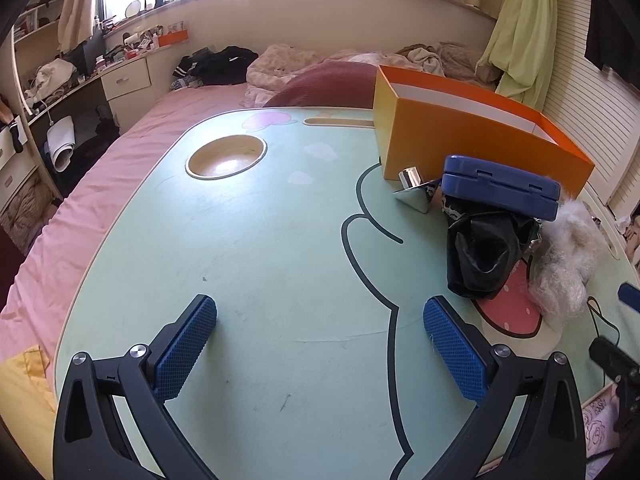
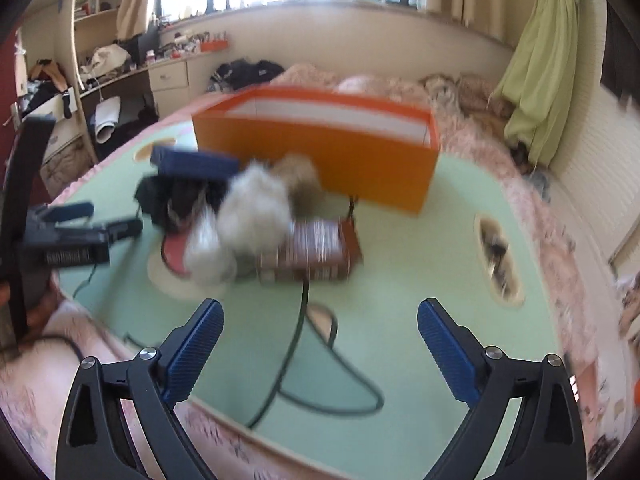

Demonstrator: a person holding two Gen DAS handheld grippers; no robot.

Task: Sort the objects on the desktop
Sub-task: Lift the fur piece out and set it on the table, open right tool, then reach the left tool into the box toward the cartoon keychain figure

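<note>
Both claws stand wide apart with nothing between their pads: the left gripper (image 1: 320, 322) over bare green table (image 1: 260, 240), the right gripper (image 2: 320, 326) near the table's edge. The right view is smeared, so the white fluff (image 2: 248, 208) and brown box (image 2: 316, 250) ahead stay vague. From the left, a blue case (image 1: 502, 186) sits atop a black pouch (image 1: 486, 258), half hiding it, beside the orange box (image 1: 460, 136).

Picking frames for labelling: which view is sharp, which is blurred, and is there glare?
Left wrist view: sharp, window blown out, glare in the round recess. Right wrist view: motion-blurred; the orange box and white fluff smear.
</note>
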